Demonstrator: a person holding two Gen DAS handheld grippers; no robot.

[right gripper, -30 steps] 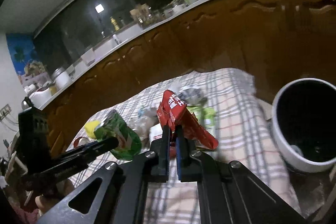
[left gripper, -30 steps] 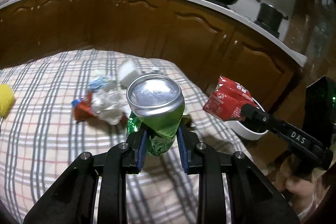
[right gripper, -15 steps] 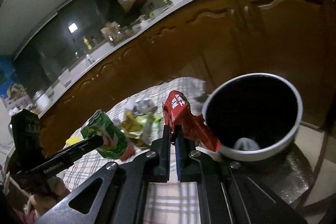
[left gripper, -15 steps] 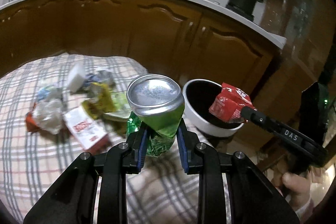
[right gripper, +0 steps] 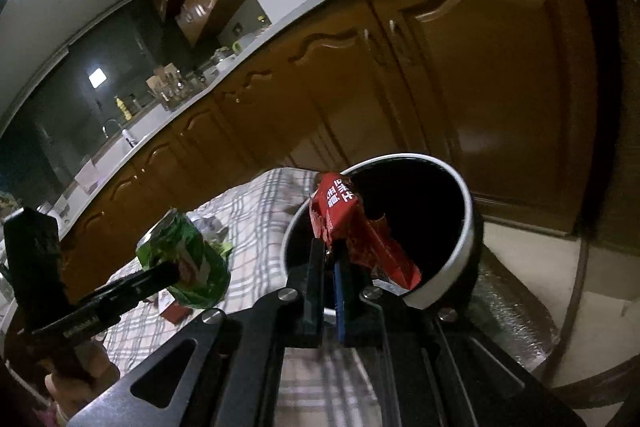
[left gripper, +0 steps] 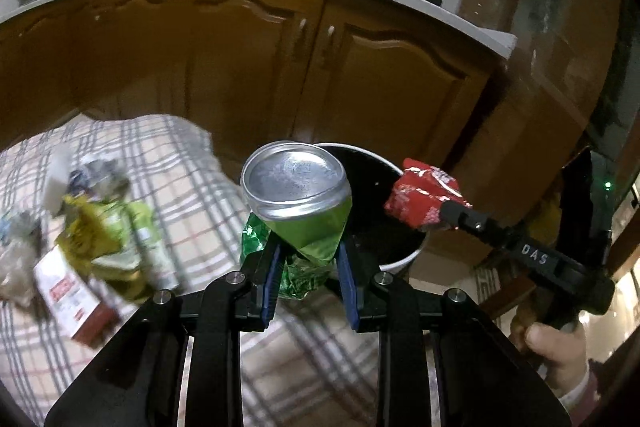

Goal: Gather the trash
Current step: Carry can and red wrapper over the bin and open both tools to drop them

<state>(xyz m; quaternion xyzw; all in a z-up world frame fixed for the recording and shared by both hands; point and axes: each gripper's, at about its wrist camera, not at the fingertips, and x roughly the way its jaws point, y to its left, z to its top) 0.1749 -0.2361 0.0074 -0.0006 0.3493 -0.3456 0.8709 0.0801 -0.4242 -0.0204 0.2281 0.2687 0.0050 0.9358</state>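
Leftovers (left gripper: 100,239) are scattered on the checked counter (left gripper: 192,187) way off to the left. The left tool (left gripper: 308,263) pinches a crushed green can (left gripper: 298,199) that hangs at the bin's (left gripper: 400,259) near rim, so dropping it now could bounce it off the edge. Further right, the right tool (right gripper: 329,269), angled down over the opening, is clamped on a red wrapper (right gripper: 352,227), and that floppy tail might snag the rim.
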